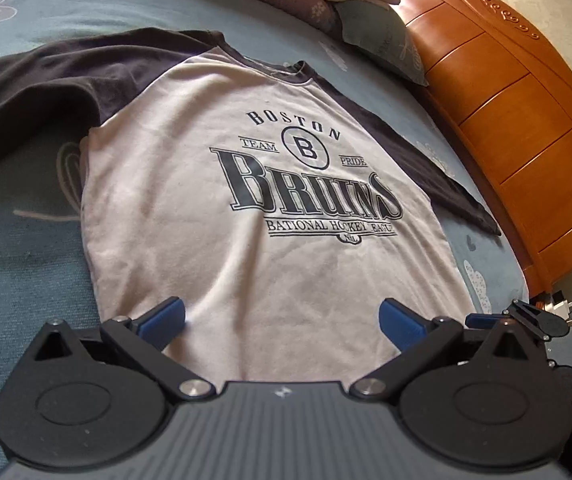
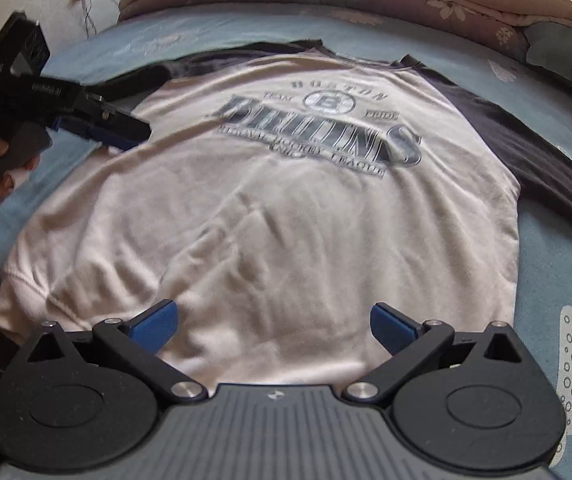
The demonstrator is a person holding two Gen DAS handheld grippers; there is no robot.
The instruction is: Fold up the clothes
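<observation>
Wide-spread, both the left gripper [image 1: 281, 318] and right gripper [image 2: 273, 324] hover empty over the shirt's hem. Front up, the shirt [image 1: 245, 184] lies flat on the bedsheet [image 1: 17, 216], collar toward twelve o'clock.

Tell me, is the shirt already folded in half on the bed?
No, the shirt lies spread flat on the bed, with both dark sleeves stretched out to the sides.
</observation>
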